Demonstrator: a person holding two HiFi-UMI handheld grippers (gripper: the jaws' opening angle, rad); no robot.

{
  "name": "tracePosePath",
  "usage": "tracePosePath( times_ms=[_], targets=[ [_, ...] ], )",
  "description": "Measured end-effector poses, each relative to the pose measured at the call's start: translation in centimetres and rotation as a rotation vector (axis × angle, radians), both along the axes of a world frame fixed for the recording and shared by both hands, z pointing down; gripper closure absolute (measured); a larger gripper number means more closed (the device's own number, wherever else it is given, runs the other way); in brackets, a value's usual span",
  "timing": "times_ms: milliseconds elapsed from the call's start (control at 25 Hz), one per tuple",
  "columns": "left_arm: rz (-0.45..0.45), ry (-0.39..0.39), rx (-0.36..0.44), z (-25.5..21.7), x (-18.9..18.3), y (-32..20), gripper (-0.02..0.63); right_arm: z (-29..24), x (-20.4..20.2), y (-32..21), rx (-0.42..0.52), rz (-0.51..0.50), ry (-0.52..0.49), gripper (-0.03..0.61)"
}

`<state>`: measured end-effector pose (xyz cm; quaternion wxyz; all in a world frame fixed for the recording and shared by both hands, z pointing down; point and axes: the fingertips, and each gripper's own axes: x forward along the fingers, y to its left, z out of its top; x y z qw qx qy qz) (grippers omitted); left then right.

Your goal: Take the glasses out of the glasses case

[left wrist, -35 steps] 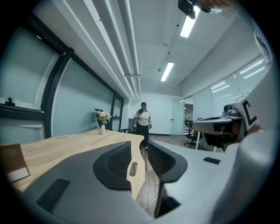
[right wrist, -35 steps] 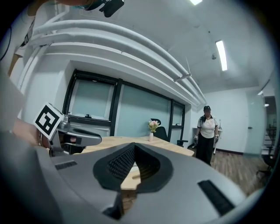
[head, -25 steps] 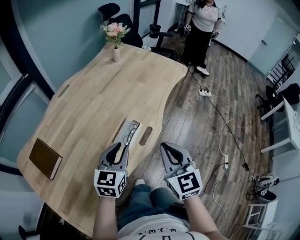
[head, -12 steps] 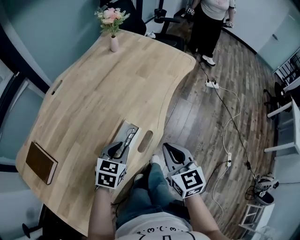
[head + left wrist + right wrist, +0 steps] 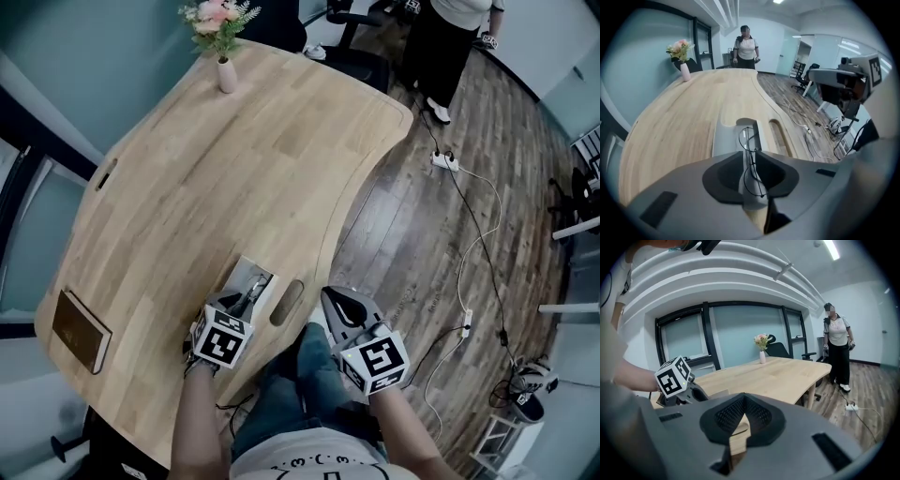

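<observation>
An open grey glasses case (image 5: pixel 251 284) lies near the front edge of the wooden table (image 5: pixel 234 159), with thin wire-framed glasses (image 5: pixel 750 152) inside. My left gripper (image 5: pixel 244 303) points steeply down over the near end of the case. Its jaws are closing, and the glasses and the case's middle show in the narrow gap between them (image 5: pixel 749 159). I cannot see the pads pressing on the frame. My right gripper (image 5: pixel 331 296) hangs off the table's edge above the person's lap. It is shut and holds nothing (image 5: pixel 742 403).
A cable slot (image 5: pixel 286 302) is cut into the table right of the case. A brown notebook (image 5: pixel 80 330) lies at the near left, a flower vase (image 5: pixel 225 70) at the far end. A person (image 5: pixel 459 37) stands beyond the table, and a power strip (image 5: pixel 444 161) lies on the floor.
My left gripper has dropped and tipped down onto the near end of the case, and its jaws have narrowed. The right gripper has sunk a little beside the table edge.
</observation>
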<state>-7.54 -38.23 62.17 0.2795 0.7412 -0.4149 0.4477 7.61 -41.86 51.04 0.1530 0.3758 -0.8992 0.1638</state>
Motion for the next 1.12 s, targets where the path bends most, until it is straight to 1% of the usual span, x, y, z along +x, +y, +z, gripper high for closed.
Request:
tracePosePath(
  times_ms=[240,360,560,680,760,960,1120],
  targets=[
    [0.037,-0.039,-0.145,1.4,0.4,-0.3,0.518,0.3,0.3,-3.2,-0.006,-0.008,-0.012,0.568],
    [0.005,-0.037,-0.185,1.8,0.5,-0.3,0.544,0.5,0.5,-4.1,-0.009,-0.011,-0.012,0.568],
    [-0.057,0.010,-0.218,2.1,0.6,0.0,0.573,0.8,0.5,-4.6,-0.016,-0.024,-0.009,0.568],
    [-0.104,0.032,-0.216,1.9,0.5,0.1,0.583,0.5,0.2,-4.7,-0.010,-0.034,-0.005,0.568],
    [-0.121,0.032,-0.199,1.7,0.3,0.1,0.587,0.2,0.1,-4.6,0.000,-0.038,-0.004,0.568],
    [-0.161,0.007,-0.104,-0.3,-0.7,-0.1,0.589,-0.8,0.0,-4.0,0.029,-0.037,-0.001,0.568],
    [-0.164,0.002,-0.034,-2.2,-0.9,-0.2,0.591,-2.0,-0.5,-3.2,0.059,-0.039,0.007,0.568]
  ],
)
